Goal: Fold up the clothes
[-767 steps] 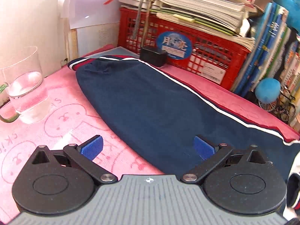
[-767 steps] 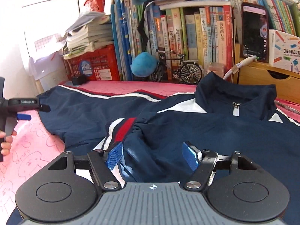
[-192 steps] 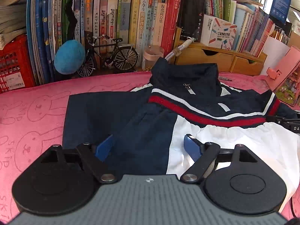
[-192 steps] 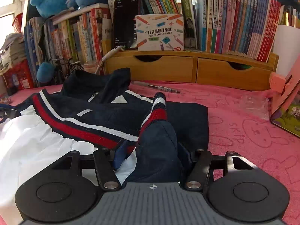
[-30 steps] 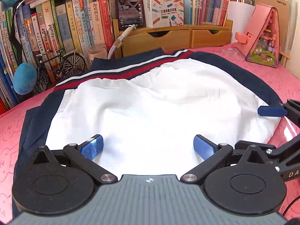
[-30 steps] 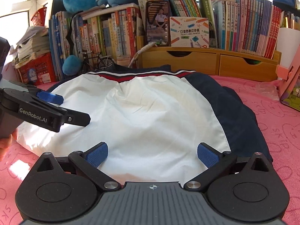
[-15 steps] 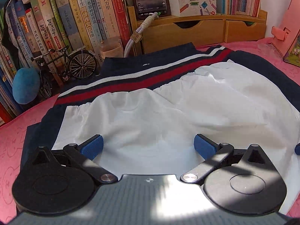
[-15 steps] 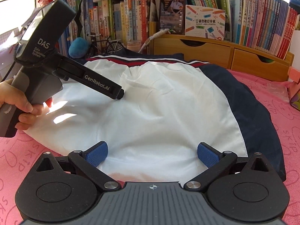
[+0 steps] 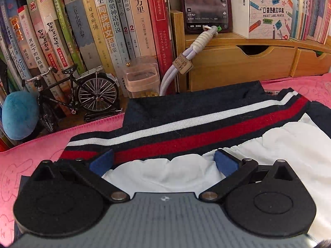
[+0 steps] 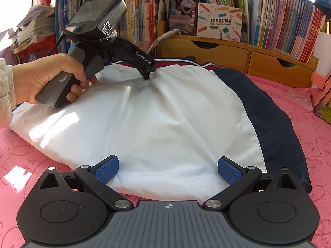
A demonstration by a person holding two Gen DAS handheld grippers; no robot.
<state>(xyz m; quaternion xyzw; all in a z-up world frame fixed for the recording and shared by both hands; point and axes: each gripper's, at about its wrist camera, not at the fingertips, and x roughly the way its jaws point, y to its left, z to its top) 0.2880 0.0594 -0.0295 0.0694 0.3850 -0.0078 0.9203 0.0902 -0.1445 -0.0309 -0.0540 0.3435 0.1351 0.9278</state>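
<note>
Left wrist view: left gripper (image 9: 163, 162) low over the jacket (image 9: 206, 124), jaws wide apart, nothing between them; blue pads over the seam where white lining meets the red-striped hem band. Close behind, at the bench's back edge: row of books (image 9: 93, 31), one toy bicycle (image 9: 72, 95), one blue ball (image 9: 19, 117), one clear jar (image 9: 142, 76), one phone (image 9: 205, 4), one printer box (image 9: 269, 12) on a wooden drawer unit (image 9: 238, 66).

Right wrist view: whole jacket (image 10: 165, 113) seen, lying on the pink mat (image 10: 310, 107) mid-bench, white lining up, navy cloth showing along its right side. Left hand (image 10: 47, 78) on the grip of the left gripper (image 10: 148, 73), tips down at the lining's far edge by the hem band; contact with cloth likely, cannot tell for certain. Right gripper (image 10: 167, 170) over the near edge of the lining, jaws wide apart, empty. Seen only here: red crate (image 10: 35, 49) with stacked papers at the back left corner, pink object at the right edge.

Count: one jacket, two grippers, two drawers (image 10: 277, 66) in the unit.
</note>
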